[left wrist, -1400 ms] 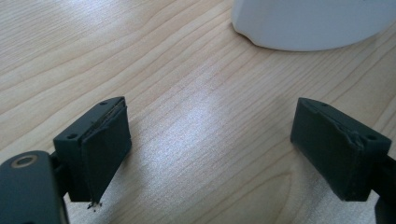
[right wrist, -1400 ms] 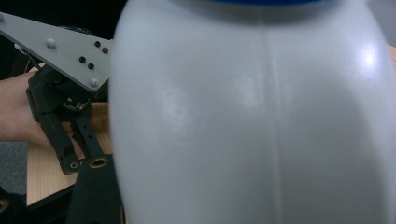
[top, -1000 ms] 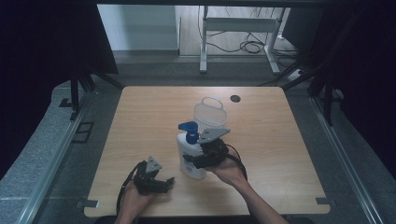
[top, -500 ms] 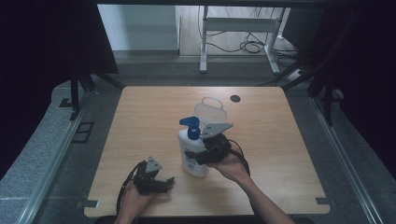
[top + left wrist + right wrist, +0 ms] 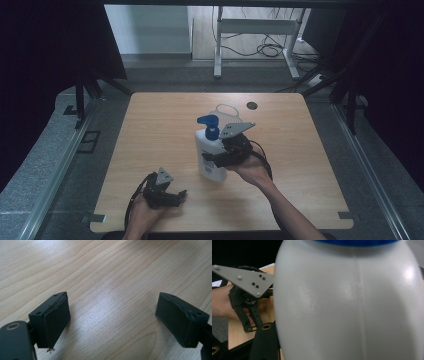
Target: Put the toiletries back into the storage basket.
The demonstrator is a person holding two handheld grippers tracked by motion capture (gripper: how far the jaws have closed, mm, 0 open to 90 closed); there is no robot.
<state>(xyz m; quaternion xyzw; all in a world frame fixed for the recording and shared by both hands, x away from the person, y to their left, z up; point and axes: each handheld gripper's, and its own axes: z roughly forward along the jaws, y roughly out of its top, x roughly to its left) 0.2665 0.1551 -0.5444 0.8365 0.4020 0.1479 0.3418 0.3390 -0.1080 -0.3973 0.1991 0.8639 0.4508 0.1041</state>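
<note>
Hand-held grippers, two: right (image 5: 212, 159) around one white bottle (image 5: 210, 156), left (image 5: 176, 196) empty

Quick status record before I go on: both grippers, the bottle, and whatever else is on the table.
surface: wooden table
left gripper: jaws wide apart, nothing between them, low over bare wood near the front edge
right gripper: at the side of the white pump bottle; grip not clear
bottle: upright, blue pump head, mid-table
behind bottle: clear container, contents not discernible
far edge: small dark round spot
</note>
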